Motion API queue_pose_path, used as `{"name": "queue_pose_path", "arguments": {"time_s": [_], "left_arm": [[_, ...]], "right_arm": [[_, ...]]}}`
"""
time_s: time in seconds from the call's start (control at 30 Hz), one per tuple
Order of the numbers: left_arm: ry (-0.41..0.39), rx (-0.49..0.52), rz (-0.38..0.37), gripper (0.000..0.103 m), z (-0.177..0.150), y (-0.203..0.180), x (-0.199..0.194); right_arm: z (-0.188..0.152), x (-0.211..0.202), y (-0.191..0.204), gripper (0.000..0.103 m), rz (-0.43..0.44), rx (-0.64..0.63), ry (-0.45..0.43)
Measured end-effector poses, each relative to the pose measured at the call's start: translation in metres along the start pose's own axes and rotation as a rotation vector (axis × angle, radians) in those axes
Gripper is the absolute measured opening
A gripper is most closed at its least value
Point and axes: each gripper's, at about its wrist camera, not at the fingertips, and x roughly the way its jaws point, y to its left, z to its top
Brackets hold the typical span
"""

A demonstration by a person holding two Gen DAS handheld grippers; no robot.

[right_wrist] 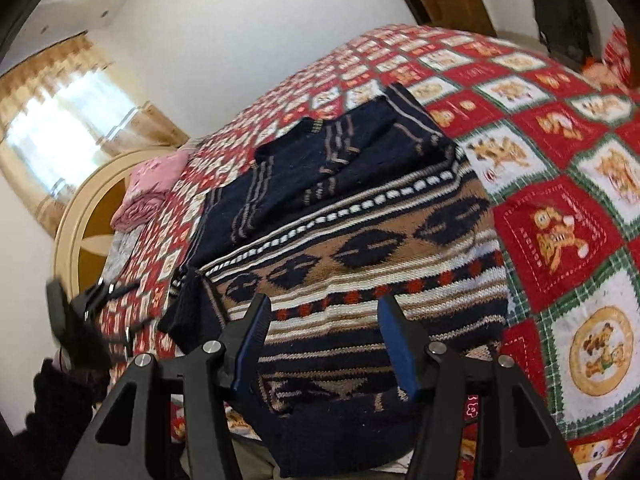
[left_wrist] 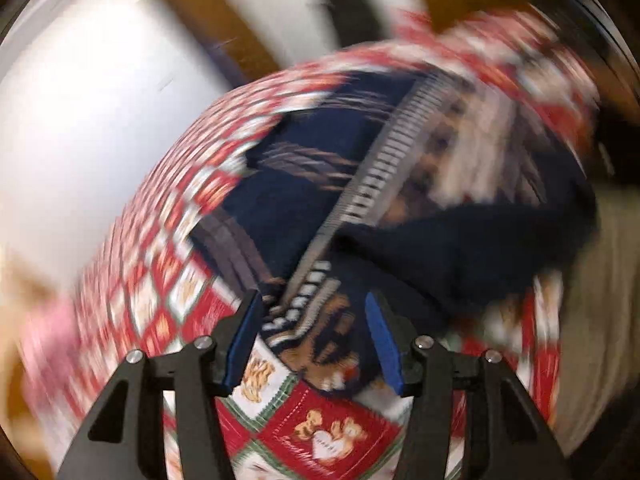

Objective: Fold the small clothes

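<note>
A navy knitted sweater [right_wrist: 352, 240] with tan, white and red pattern bands lies on the bed, its sleeves folded across the chest. My right gripper [right_wrist: 324, 312] is open and empty, just above the sweater's lower patterned part near the bed's front edge. In the blurred left wrist view the same sweater [left_wrist: 360, 200] shows, and my left gripper [left_wrist: 312, 316] is open with the sweater's edge lying between and below its blue pads [left_wrist: 244, 340]. The left gripper also shows in the right wrist view [right_wrist: 80, 316] at the sweater's left side, blurred.
A red, white and green teddy-bear quilt [right_wrist: 560, 220] covers the bed. Folded pink clothes [right_wrist: 152, 188] lie near the cream headboard [right_wrist: 80, 208]. A curtained window [right_wrist: 60, 120] is at left and a dark garment hangs at top right [right_wrist: 560, 0].
</note>
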Motion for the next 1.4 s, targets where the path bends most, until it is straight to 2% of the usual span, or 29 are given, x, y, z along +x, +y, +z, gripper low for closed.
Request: {"name": "queue_pose_path", "arguments": {"time_s": [0.1, 0.2, 0.27, 0.3, 0.37, 0.47, 0.53, 0.67, 0.87, 1.03, 1.1, 1.2, 1.3, 1.4], "left_arm": [[-0.05, 0.245, -0.041, 0.059, 0.006, -0.021, 0.001], [-0.061, 0.4, -0.046, 0.058, 0.02, -0.022, 0.019], [-0.082, 0.472, -0.064, 0.053, 0.032, -0.02, 0.034], [-0.087, 0.511, -0.092, 0.053, 0.036, -0.02, 0.04], [-0.086, 0.63, -0.143, 0.044, 0.039, -0.029, 0.049], [-0.083, 0.826, -0.18, 0.043, 0.037, -0.042, 0.056], [-0.074, 0.884, -0.224, 0.043, 0.038, -0.045, 0.055], [-0.04, 0.912, -0.289, 0.043, 0.036, -0.032, 0.046], [-0.04, 0.918, -0.284, 0.043, 0.025, -0.03, 0.05], [-0.095, 1.07, -0.299, 0.045, 0.025, -0.047, 0.06], [-0.099, 1.119, -0.336, 0.045, 0.031, -0.05, 0.068], [-0.063, 1.153, -0.406, 0.046, 0.039, -0.054, 0.079], [-0.017, 1.112, -0.446, 0.046, 0.046, -0.059, 0.087], [0.051, 0.951, -0.448, 0.043, 0.054, -0.058, 0.091]], "right_arm": [[0.004, 0.002, -0.011, 0.057, -0.016, 0.078, 0.004], [0.006, 0.003, -0.022, 0.057, -0.042, 0.145, 0.007], [0.008, 0.0, -0.029, 0.057, -0.063, 0.17, 0.008], [0.008, -0.003, -0.03, 0.057, -0.073, 0.174, 0.005], [0.009, -0.012, -0.034, 0.057, -0.104, 0.167, -0.007], [0.009, -0.021, -0.034, 0.057, -0.148, 0.119, 0.003], [0.008, -0.023, -0.033, 0.057, -0.162, 0.08, 0.027], [0.003, -0.013, -0.026, 0.057, -0.172, 0.007, 0.078], [0.01, 0.017, -0.034, 0.057, -0.109, 0.11, 0.138], [0.013, 0.009, -0.027, 0.057, -0.134, 0.081, 0.124], [0.013, 0.003, -0.026, 0.057, -0.136, 0.068, 0.121], [0.01, -0.002, -0.021, 0.057, -0.147, 0.027, 0.132], [0.0, 0.0, -0.015, 0.057, -0.166, -0.078, 0.2], [-0.015, 0.006, -0.006, 0.057, -0.171, -0.198, 0.279]]}}
